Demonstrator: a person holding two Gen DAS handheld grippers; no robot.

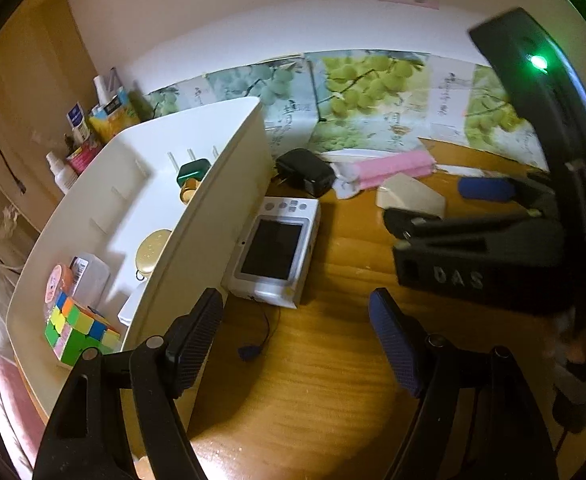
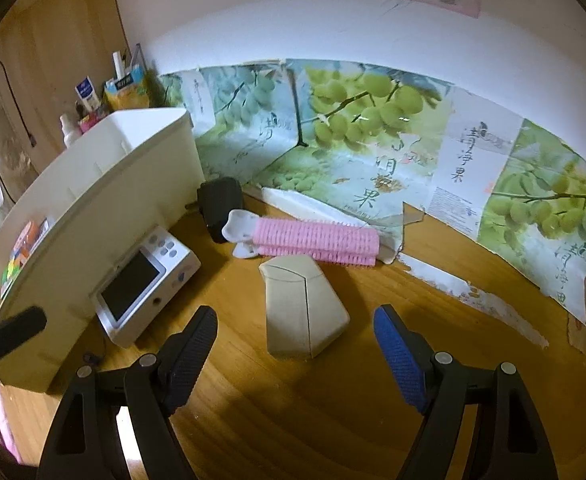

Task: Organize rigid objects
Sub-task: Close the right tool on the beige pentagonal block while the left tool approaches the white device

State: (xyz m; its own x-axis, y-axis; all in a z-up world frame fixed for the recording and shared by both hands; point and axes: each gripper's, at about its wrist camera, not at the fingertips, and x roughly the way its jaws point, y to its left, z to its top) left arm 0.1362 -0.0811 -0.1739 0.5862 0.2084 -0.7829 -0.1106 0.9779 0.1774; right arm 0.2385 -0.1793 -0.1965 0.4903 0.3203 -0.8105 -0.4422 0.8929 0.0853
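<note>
**Left wrist view: both claws spread over the desk, four things loose, five in the bin**

The left wrist view looks down on a wooden desk with the left gripper spread wide and empty, its fingers above bare wood. One white storage bin stands at the left. Inside it are five things that can be counted: one colour cube, one clear tub with an orange lid, one gold oval tin, one green-capped bottle and a flat white item under the near wall, too hidden to name. The right gripper's body crosses this view at the right edge, and the raised letters "DAS" can be read on it.

In the right wrist view the right gripper is likewise released, holding nothing. Four things lie loose on the desk: one white camera touching the bin's outer wall, one black charger plug behind it, one pink hair roller with a white clip, and one beige mouse just ahead of the fingers, between their lines but untouched. Grape posters line the wall; the characters 清淨果 show on them.
</note>
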